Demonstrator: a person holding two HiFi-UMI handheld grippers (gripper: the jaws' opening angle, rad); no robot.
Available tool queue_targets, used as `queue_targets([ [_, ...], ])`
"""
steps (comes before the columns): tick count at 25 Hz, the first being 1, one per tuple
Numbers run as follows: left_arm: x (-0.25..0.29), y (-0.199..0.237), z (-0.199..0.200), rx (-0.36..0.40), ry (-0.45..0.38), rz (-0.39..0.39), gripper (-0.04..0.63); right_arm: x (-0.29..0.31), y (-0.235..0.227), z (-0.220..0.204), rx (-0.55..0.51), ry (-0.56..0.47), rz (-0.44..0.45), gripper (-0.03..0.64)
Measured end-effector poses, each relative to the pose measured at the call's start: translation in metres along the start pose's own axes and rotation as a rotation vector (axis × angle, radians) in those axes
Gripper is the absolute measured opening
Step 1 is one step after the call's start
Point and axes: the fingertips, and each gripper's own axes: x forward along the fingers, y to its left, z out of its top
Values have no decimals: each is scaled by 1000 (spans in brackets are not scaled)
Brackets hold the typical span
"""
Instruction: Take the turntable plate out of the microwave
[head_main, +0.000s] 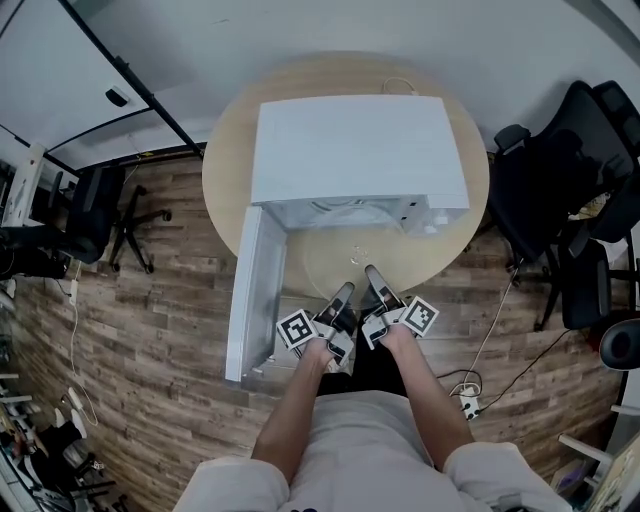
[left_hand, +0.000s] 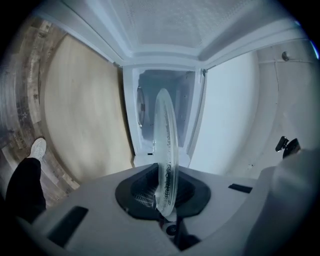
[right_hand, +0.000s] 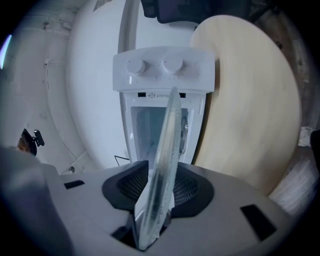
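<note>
Overhead, a person is holding one clear glass plate (head_main: 355, 250) level in front of one white microwave (head_main: 350, 145), which is sitting on a round wooden desk (head_main: 225, 180). The plate is hanging outside the oven, over the desk's near edge, with its far rim close to the open cavity. The door (head_main: 245, 290) is standing wide open on the left, just beside the left claw (head_main: 347, 290), and is narrowing the room there. The right side is lying open.

Two claws are meeting the plate's near rim side by side. The left claw is clamping the rim. The right claw (head_main: 372, 272) is standing with its jaws apart around the rim, and the plate is leaning loosely between them.

Only the head view is showing the wood floor (head_main: 150, 330) and black chairs (head_main: 95, 215) on both sides. Only the right gripper view is showing the control panel (right_hand: 155, 82) with at least two knobs (right_hand: 172, 63). Only the left gripper view is showing one white shoe (left_hand: 37, 148).
</note>
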Motion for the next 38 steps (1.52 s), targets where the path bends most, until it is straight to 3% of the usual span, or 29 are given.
queue_targets([
  [7,-29,-27,-28,16,53,-13,29,-35,19,-23,-23,-3,-93,55],
  [14,-80,-59,-62,1,92,-31,29,-84,58,-63,-123,69,-148,41],
  [17,-91,-76,-69,-1,98,-40,28,-86,88,-69,-165,69,-92,41],
  [25,-100,-130,-78,33,138,-63,29,-95,142,-72,-183,49,-60,43],
  [38,-88,-167,-70,39,140,-93,28,-79,187,-61,-278,68,-26,44],
])
